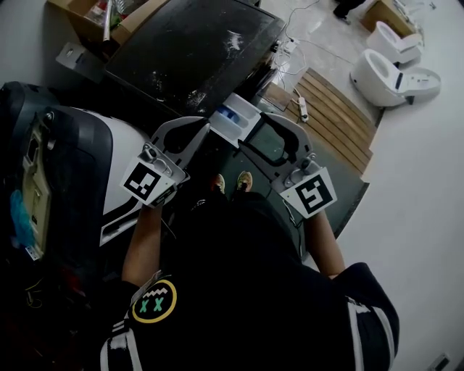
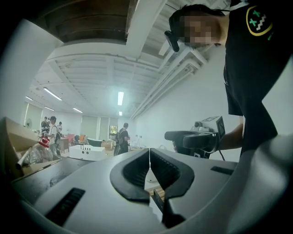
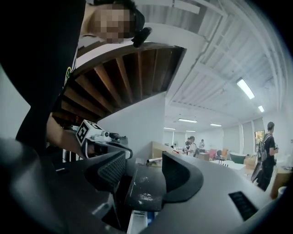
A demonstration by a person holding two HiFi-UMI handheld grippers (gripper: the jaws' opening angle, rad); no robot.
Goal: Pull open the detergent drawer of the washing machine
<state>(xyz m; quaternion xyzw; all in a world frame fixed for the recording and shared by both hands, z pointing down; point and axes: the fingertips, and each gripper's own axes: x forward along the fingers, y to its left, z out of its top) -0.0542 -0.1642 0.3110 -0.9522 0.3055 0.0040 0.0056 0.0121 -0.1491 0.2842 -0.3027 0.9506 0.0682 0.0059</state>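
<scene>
The washing machine's black top [image 1: 188, 51] lies ahead of me in the head view. Its white detergent drawer [image 1: 235, 119] with a blue insert sticks out from the front. My left gripper [image 1: 197, 130] hangs just left of the drawer, jaws shut on nothing; its pads [image 2: 137, 171] meet at the tips. My right gripper [image 1: 255, 129] hangs just right of the drawer, jaws open and empty. Between its pads [image 3: 107, 171] I see the machine's dusty top [image 3: 144, 183] and the drawer [image 3: 139, 221] below. Neither gripper touches the drawer.
A wooden pallet [image 1: 333, 109] with a power strip [image 1: 303, 109] lies right of the machine, with white toilets [image 1: 395, 72] beyond. A cardboard box [image 1: 94, 18] sits at the back left. A black-and-white appliance [image 1: 72, 167] stands close on my left. My shoes [image 1: 232, 181] are below the grippers.
</scene>
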